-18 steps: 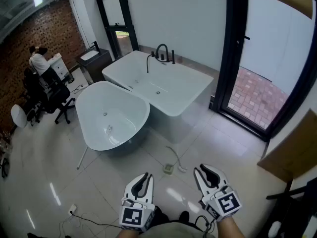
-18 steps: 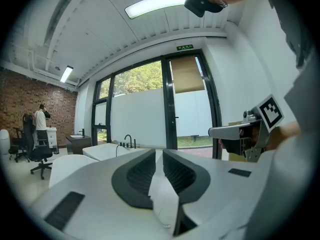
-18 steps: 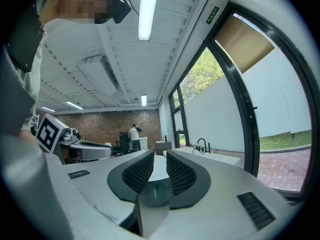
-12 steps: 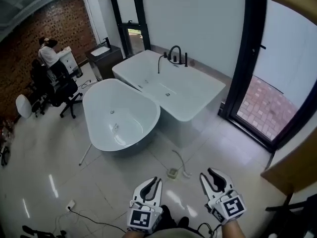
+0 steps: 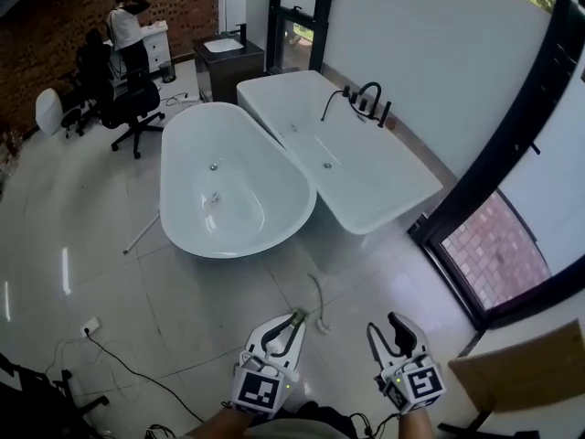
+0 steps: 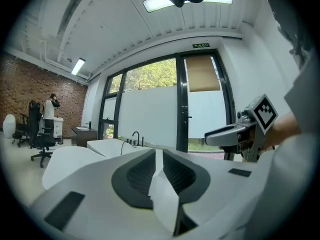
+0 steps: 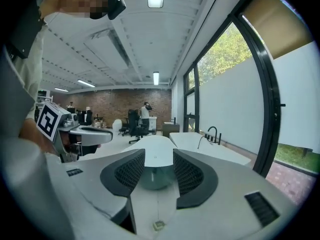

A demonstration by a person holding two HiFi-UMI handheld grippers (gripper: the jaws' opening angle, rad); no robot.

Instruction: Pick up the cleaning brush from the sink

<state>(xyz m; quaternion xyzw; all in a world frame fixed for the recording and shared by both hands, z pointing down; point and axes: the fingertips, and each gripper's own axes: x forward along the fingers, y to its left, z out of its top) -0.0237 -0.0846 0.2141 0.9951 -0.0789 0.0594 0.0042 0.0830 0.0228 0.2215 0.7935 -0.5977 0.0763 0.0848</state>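
The cleaning brush is showing in no view. The sink [image 5: 222,46], its likely place, is standing well beyond the oval bathtub [image 5: 247,154]. Our head view is swinging: the bathtub is sitting nearer centre than half a second ago, so we judge the approach barely begun. On the bathtub's near side, we are holding the left gripper [image 5: 292,318] with jaws together and the right gripper [image 5: 386,326] with jaws apart, both empty.
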